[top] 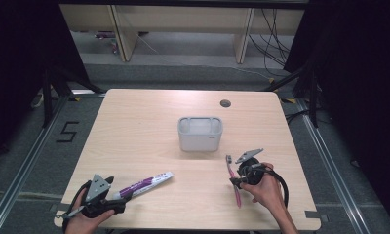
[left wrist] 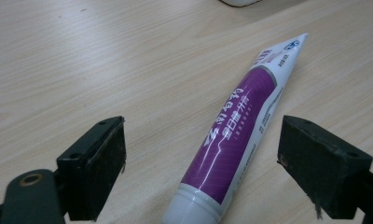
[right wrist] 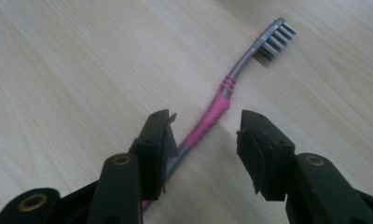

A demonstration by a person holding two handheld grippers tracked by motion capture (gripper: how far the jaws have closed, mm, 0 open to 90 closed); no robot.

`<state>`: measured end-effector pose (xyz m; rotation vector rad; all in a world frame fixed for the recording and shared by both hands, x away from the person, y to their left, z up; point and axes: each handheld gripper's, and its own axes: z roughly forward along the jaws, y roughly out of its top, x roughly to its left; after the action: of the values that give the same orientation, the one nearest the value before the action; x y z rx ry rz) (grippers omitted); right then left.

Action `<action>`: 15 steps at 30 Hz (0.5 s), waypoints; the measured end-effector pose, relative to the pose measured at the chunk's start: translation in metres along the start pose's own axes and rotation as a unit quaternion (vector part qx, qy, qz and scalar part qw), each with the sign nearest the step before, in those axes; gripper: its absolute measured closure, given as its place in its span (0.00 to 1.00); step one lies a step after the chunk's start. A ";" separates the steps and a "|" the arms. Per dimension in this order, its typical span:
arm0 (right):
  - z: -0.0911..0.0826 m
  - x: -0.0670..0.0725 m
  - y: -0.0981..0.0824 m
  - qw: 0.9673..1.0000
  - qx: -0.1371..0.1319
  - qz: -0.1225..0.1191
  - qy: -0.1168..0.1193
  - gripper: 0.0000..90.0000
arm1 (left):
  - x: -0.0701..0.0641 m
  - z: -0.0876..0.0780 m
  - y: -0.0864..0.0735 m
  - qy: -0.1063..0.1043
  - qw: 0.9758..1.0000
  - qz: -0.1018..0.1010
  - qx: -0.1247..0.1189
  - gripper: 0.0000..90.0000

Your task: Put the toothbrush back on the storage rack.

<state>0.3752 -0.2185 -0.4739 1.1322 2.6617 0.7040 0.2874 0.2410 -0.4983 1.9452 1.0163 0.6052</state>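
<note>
A purple and white toothpaste tube (top: 144, 184) (left wrist: 240, 126) lies at the table's front left, cap end toward me. My left gripper (top: 118, 199) (left wrist: 202, 126) stands open around the cap end, and both pads are clear of the tube. A pink and grey toothbrush (top: 229, 165) (right wrist: 243, 63) lies at the front right, bristles toward the far side. My right gripper (top: 236, 181) (right wrist: 204, 116) straddles its pink handle. The jaws are part-way apart with a gap on each side of the handle, so nothing is gripped.
A white open-topped holder (top: 200, 119) stands at the middle of the light wooden table (top: 144, 126). A round cable hole (top: 225, 103) sits near the far edge. Dark floor, cables and stands surround the table.
</note>
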 end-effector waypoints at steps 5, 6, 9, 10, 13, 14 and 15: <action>0.007 0.000 0.003 1.000 0.016 0.005 -0.009 0.64 | -0.001 0.000 0.000 0.000 1.000 -0.003 -0.002 0.17; 0.007 0.002 0.004 0.999 0.030 0.019 -0.011 0.66 | -0.001 -0.001 0.000 0.001 1.000 -0.001 0.001 0.17; 0.008 -0.002 0.004 1.000 0.019 0.001 -0.003 0.68 | -0.001 0.000 0.000 -0.001 1.000 -0.001 -0.002 0.17; 0.011 -0.001 0.004 0.999 0.029 0.013 -0.005 0.70 | 0.000 0.000 0.000 -0.001 1.000 0.000 -0.001 0.17; 0.013 -0.003 0.004 0.999 0.031 0.005 0.006 0.71 | -0.001 0.000 0.000 0.000 1.000 -0.002 -0.002 0.17; 0.014 -0.002 0.004 0.999 0.035 0.007 -0.002 0.71 | -0.001 0.001 0.000 -0.002 1.000 -0.002 -0.004 0.17; 0.014 -0.004 0.004 0.999 0.033 -0.015 0.006 0.73 | -0.001 0.001 0.000 -0.002 1.000 -0.002 -0.004 0.17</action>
<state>0.3854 -0.2141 -0.4841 1.1035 2.7249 0.6256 0.2874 0.2400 -0.4985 1.9373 1.0131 0.6021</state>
